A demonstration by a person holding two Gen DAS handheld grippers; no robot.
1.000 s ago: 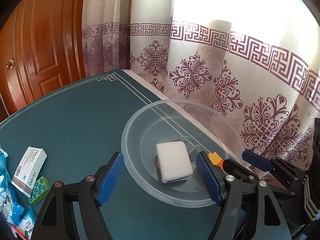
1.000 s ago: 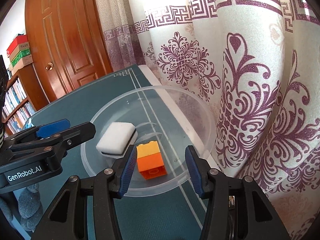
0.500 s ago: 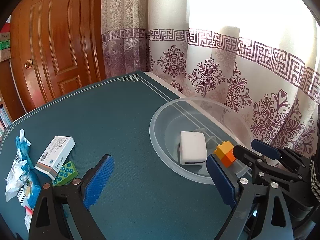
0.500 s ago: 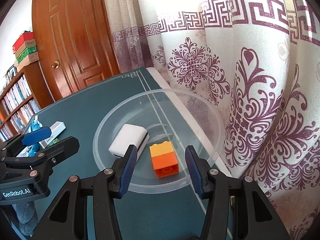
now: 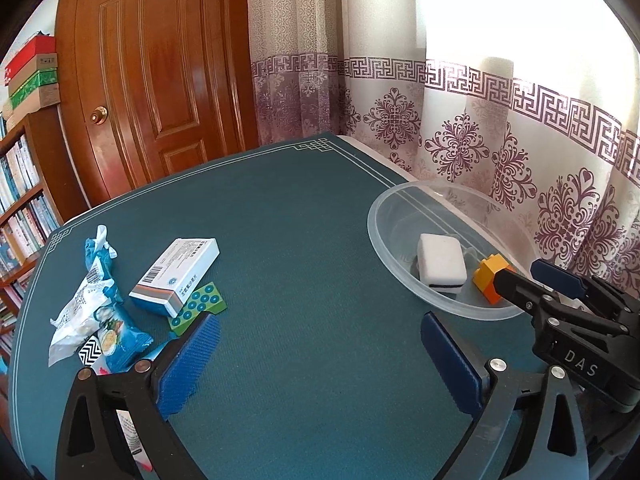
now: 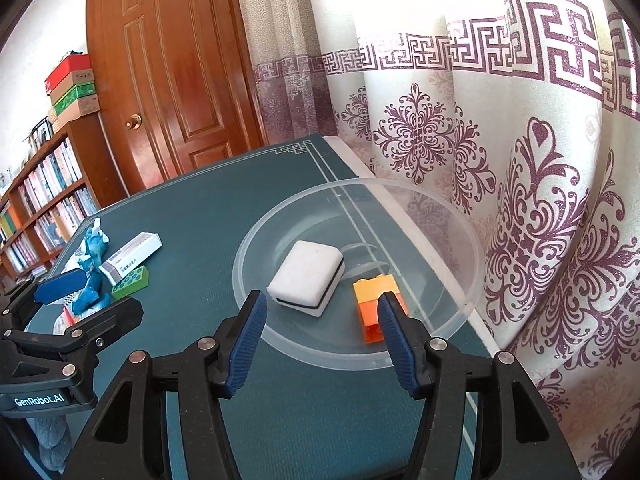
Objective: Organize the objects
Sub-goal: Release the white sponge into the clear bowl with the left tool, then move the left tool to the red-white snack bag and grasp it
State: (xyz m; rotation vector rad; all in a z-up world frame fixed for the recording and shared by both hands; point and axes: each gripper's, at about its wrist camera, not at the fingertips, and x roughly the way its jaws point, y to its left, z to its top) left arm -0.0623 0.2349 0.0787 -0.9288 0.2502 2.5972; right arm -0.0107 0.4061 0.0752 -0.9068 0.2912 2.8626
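A clear plastic bowl [image 5: 384,248] [image 6: 460,312] stands at the table's right edge and holds a white sponge block [image 5: 440,262] [image 6: 308,276] and an orange-yellow brick [image 5: 488,276] [image 6: 374,300]. My left gripper [image 5: 320,352] is open and empty over the green mat, left of the bowl. My right gripper [image 6: 320,324] is open and empty just in front of the bowl. On the left lie a white medicine box [image 5: 176,276] [image 6: 130,256], a green studded brick [image 5: 198,308] [image 6: 130,280] and blue snack packets [image 5: 100,312] [image 6: 92,272].
A patterned curtain [image 6: 520,200] hangs close along the table's right edge behind the bowl. A wooden door [image 5: 160,80] and a bookshelf [image 6: 44,192] stand beyond the table's far and left sides. The right gripper's body [image 5: 572,320] sits beside the bowl.
My left gripper has drawn back out of the bowl and swung left, bringing the box, green brick and packets into view. My right gripper has backed away from the orange brick.
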